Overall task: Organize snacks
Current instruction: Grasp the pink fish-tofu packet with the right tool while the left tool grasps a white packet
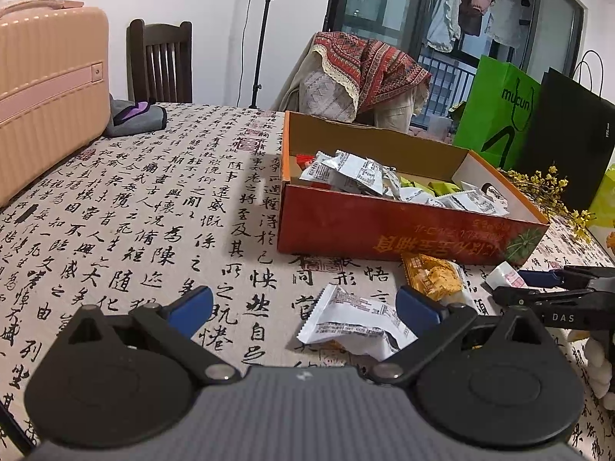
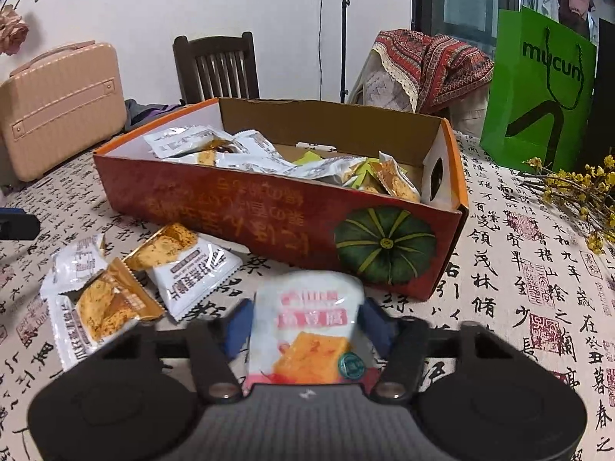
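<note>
A: Going left to right, how much is sorted?

B: Start with the left gripper (image 1: 303, 309). Its jaws stand wide apart and empty, and one white packet (image 1: 355, 324) lies on the tablecloth (image 1: 115, 207) between its fingertips, unpicked. Just beyond its right finger sits an orange packet (image 1: 432, 278).

A: And the box?

B: The red box (image 1: 384, 230) stands ahead of that gripper, slightly to its right, and already holds a heap of white and green packets. I'd judge most of the job done.

A: The other side?

B: The right gripper (image 2: 305, 322) has a white-and-orange pouch (image 2: 307, 330) between its blue pads, jaws narrowed around it. Whether the pads actually press on it is unclear, since the pouch looks blurred. The box lies directly ahead of it.

A: Leftovers there?

B: A small cluster of loose packets (image 2: 115, 292) lies to the left of that gripper, in front of the box. So, by my estimate, a handful remain: that cluster and the pouch.
</note>
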